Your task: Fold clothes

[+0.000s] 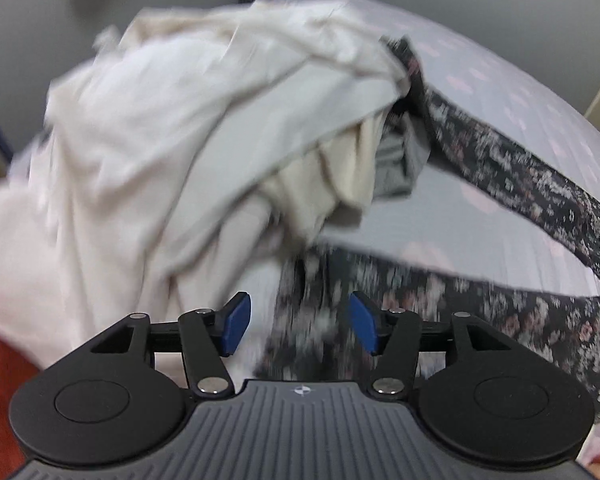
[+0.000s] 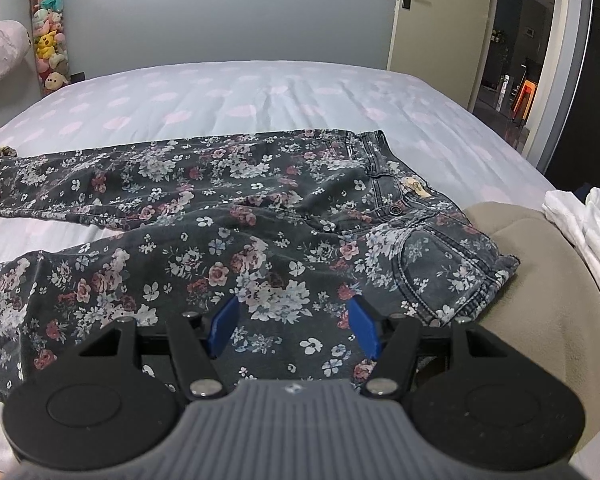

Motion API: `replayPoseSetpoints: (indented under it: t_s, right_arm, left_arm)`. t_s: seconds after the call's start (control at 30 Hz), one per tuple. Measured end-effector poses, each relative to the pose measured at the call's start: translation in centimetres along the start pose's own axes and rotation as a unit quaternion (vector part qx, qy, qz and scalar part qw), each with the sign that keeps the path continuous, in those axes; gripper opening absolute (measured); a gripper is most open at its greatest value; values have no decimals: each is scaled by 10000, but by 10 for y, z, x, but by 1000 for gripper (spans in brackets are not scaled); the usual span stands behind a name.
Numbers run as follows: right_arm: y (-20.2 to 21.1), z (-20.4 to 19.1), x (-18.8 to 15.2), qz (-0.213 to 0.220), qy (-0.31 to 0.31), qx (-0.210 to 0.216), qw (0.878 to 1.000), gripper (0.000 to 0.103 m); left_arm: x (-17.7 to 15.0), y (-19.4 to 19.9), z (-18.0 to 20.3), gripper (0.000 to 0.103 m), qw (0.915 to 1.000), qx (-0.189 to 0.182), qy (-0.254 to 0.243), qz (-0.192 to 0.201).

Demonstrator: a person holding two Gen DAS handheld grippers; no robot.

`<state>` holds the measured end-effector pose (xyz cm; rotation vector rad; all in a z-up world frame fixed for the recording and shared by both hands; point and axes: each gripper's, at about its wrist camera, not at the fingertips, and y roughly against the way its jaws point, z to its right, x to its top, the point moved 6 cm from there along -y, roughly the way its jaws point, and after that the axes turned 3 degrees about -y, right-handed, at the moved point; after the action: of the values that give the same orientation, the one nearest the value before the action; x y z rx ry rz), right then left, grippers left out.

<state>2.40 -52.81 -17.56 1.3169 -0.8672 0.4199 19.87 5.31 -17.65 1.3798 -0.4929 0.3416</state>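
The right gripper (image 2: 292, 330) had its blue fingers (image 2: 222, 330) apart, with nothing between them. It hung low over the flowery jeans (image 2: 228, 216), near the thigh part. The left gripper (image 1: 298, 326) also had its fingers (image 1: 236, 326) apart and empty. Its picture was blurry, so it was likely moving, down by the leg ends of the jeans.

The jeans lay spread flat and unfolded on the bed (image 2: 260, 88), legs a little apart. Their waist lay just beside a tan cloth (image 2: 540, 280). Past that sat a white stack (image 2: 588, 220) that looked folded. At the leg end of the jeans sat a messy heap of pale clothes (image 1: 160, 128).

I think the jeans were the piece being folded. Next, one leg probably needs to go on top of the other, with each gripper pinching an edge.
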Motion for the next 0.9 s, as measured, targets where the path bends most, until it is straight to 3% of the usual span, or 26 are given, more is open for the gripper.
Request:
replayPoseSetpoints:
  t_s: [0.13, 0.27, 0.4, 0.5, 0.63, 0.77, 0.83, 0.9]
  right_arm:
    - [1, 1, 0, 36, -14, 20, 10000, 64]
    - [5, 2, 1, 117, -107, 143, 9998, 72]
    - [4, 10, 0, 25, -410, 245, 9989, 73]
    - [14, 23, 3, 152, -812, 275, 9962, 73]
    - [32, 58, 9, 389, -1267, 60, 9912, 78]
    - [19, 106, 13, 231, -1769, -257, 9836, 78]
    - [14, 130, 14, 151, -2017, -415, 9784, 75]
    - [8, 154, 16, 71, -2264, -573, 9723, 65]
  left_arm:
    - [-25, -16, -3, 53, 9990, -18, 278, -350]
    - [-35, -32, -10, 53, 9982, 191, 475, -315]
    - [-33, -30, -10, 26, 9983, 370, 424, -153]
    - [-31, -20, -11, 20, 9984, 328, 458, -13]
    - [-25, -6, -6, 19, 9991, 280, 286, 134]
    - [-22, -5, -6, 19, 9991, 272, 290, 118]
    - [-22, -6, -5, 19, 9991, 314, 285, 81]
    - [-22, -7, -4, 19, 9989, 354, 288, 57]
